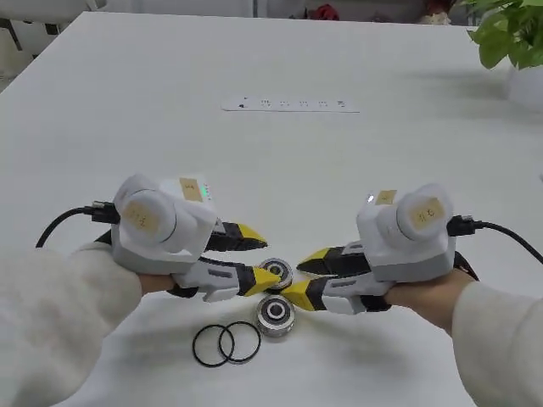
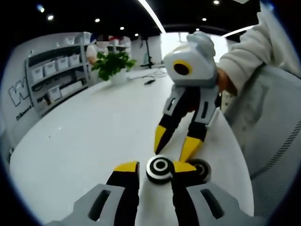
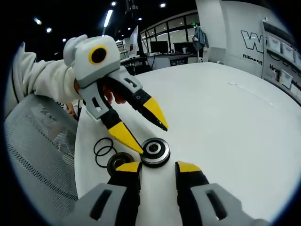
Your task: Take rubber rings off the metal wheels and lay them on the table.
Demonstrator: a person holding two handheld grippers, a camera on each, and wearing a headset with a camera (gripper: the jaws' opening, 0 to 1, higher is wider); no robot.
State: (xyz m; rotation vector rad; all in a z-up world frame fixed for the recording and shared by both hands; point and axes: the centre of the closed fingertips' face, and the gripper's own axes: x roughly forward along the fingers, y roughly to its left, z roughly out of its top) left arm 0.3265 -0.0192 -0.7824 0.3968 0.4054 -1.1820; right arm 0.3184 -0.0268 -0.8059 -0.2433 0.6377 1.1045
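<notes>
Grippers face each other tip to tip, low over the white table point(image 1: 356, 161), and I have both spread open with nothing clamped. The left gripper point(image 1: 261, 257) is parted wide. In its own view one metal wheel point(image 2: 161, 169) sits between its two yellow tips, against the right-hand one with a gap on the other side. From the right gripper view I see the lower tip of the left gripper touching that wheel's dark rim. The right gripper point(image 1: 299, 277) is open too, its tips just short of the same wheel, which lies flat on the table ahead of them.

A second wheel point(image 1: 276, 314) lies flat just beside the first, on the side nearer me, close under the right gripper's lower tip; I cannot tell whether they touch. Two black rubber rings point(image 1: 221, 342) lie flat on the table near that second wheel, to its left in the head view, overlapping each other. I cannot tell whether either wheel has a ring on it. Well beyond them a white power strip point(image 1: 288, 104) lies on the table, and a potted plant point(image 1: 509, 34) stands at the far right corner.
</notes>
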